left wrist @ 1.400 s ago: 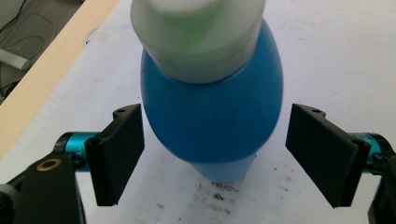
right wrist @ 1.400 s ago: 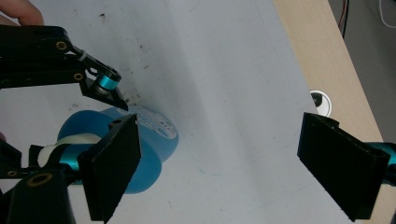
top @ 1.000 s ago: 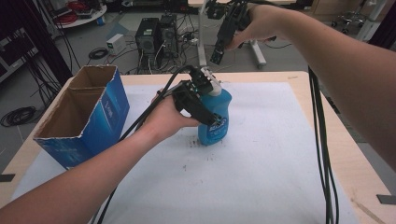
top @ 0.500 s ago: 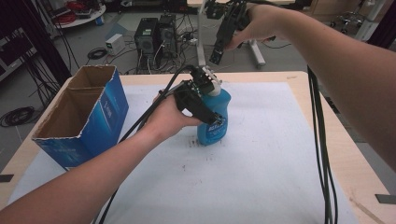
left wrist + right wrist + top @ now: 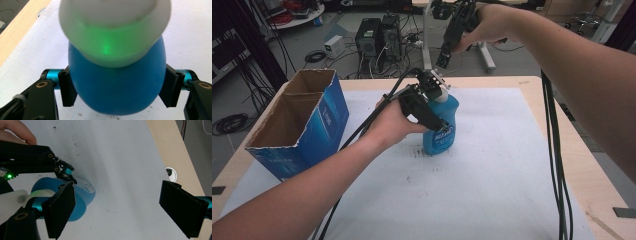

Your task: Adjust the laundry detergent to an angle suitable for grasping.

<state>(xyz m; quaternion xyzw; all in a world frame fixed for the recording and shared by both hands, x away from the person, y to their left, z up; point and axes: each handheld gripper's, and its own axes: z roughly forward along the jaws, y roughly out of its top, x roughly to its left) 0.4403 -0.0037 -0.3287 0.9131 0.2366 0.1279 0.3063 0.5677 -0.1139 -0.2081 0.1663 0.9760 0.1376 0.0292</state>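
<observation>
A blue cardboard box stands open at the left edge of the tabletop, well apart from the work. Nothing is seen inside it.

Just right of it, near the middle of the white mat, a blue bottle with a white cap stands upright. The left gripper is brought in from the side and set around the bottle's body. Compared with a second ago, its jaws have just been closing; in the left gripper view the pads are seen flush against both flanks of the bottle. The bottle itself is not seen to have shifted or lifted off the mat. A grasp is judged to be just made, so a lift or carry is likely the step at hand.

Farther right and higher, the right gripper is held above the far edge of the tabletop, jaws spread wide, nothing between them. In its own view the bottle lies below, untouched by it.
</observation>
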